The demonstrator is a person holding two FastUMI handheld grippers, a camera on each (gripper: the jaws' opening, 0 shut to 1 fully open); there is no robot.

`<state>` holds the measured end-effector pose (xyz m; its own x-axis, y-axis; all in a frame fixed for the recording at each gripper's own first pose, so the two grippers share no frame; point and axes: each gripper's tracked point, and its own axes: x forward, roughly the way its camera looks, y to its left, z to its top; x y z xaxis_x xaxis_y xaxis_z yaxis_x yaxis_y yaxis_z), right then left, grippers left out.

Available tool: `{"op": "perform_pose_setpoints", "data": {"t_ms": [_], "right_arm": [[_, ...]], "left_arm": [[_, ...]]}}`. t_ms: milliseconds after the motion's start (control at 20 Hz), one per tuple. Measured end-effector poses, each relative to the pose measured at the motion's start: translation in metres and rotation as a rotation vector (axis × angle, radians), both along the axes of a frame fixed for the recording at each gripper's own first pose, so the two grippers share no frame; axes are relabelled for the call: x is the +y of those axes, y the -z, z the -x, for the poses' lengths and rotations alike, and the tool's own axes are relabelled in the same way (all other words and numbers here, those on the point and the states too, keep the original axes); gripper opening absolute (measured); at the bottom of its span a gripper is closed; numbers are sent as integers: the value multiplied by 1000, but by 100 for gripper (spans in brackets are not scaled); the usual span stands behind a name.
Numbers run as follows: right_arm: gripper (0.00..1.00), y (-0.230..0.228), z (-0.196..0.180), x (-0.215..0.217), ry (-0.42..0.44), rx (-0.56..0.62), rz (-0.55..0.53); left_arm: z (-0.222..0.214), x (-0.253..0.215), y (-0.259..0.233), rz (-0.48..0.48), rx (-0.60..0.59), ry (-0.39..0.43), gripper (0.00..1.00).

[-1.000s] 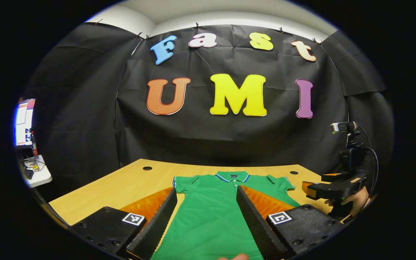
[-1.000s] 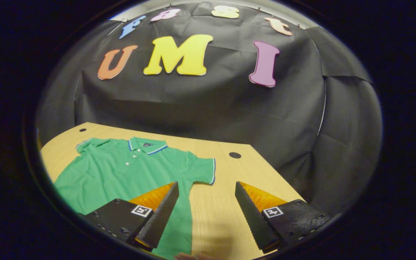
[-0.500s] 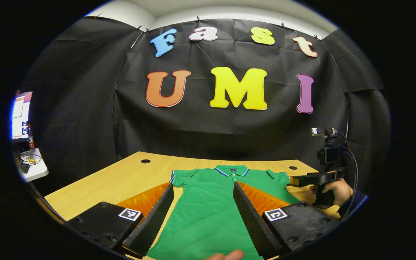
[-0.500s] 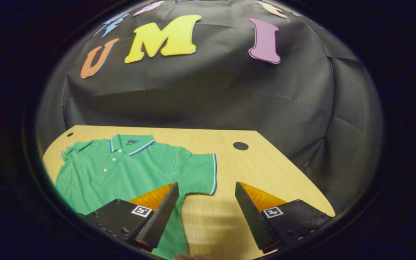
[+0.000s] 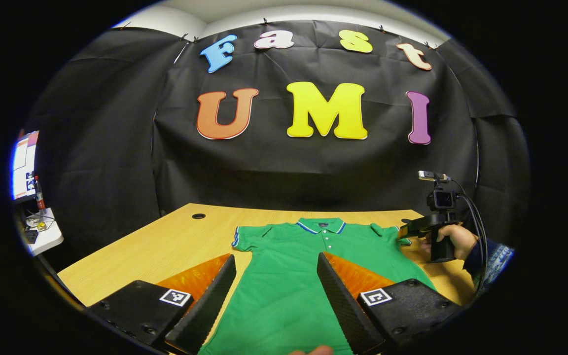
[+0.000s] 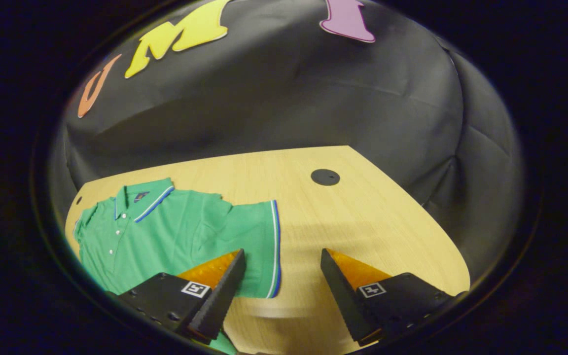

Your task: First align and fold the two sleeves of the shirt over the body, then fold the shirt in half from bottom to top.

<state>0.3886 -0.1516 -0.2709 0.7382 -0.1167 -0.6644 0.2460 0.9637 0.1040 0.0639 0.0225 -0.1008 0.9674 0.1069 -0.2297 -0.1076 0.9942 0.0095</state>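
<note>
Lying flat: ribbed-collared green shirt (image 5: pixel 303 266) on woodgrain table (image 5: pixel 165 246).

Black gripper blocks (image 5: pixel 270 301) with square coded tags, screws, looping black cable; seemingly blue patterned sleeve (image 5: pixel 493 256).

The left gripper (image 5: pixel 271 301) and the right gripper (image 6: pixel 280 291) both gape wide at bottom centre; a hand (image 5: pixel 454 237) grips the right one at mid right.
</note>
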Motion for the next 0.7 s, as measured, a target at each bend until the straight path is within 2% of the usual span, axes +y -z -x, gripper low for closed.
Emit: {"op": "perform_pose_setpoints", "data": {"t_ms": [50, 200, 250, 300, 450, 500, 600, 650, 700], "right_arm": [[92, -1, -2, -2, 11, -13, -19], [71, 2, -3, 1, -3, -14, 8], [71, 0, -4, 5, -16, -21, 3], [57, 0, -6, 8, -22, -25, -4], [33, 1, -9, 10, -36, -44, -22], [19, 1, -10, 12, -47, -50, -24], [7, 0, -10, 12, -58, -54, -11], [7, -2, -11, 12, -50, -52, -12], [1, -4, -9, 13, -45, -47, -17]], "left_arm": [[0, 0, 0, 3, 2, -1, 100], [0, -3, -1, 7, -2, 10, 100], [0, -5, -1, 8, -2, 16, 100], [0, -7, 0, 11, -1, 22, 100], [2, -8, 0, 18, 5, 30, 100], [1, -7, 0, 20, 6, 28, 100], [1, -2, 0, 22, 8, 19, 100], [1, 0, -1, 23, 7, 16, 100], [0, 1, -1, 23, 6, 12, 100]]}}
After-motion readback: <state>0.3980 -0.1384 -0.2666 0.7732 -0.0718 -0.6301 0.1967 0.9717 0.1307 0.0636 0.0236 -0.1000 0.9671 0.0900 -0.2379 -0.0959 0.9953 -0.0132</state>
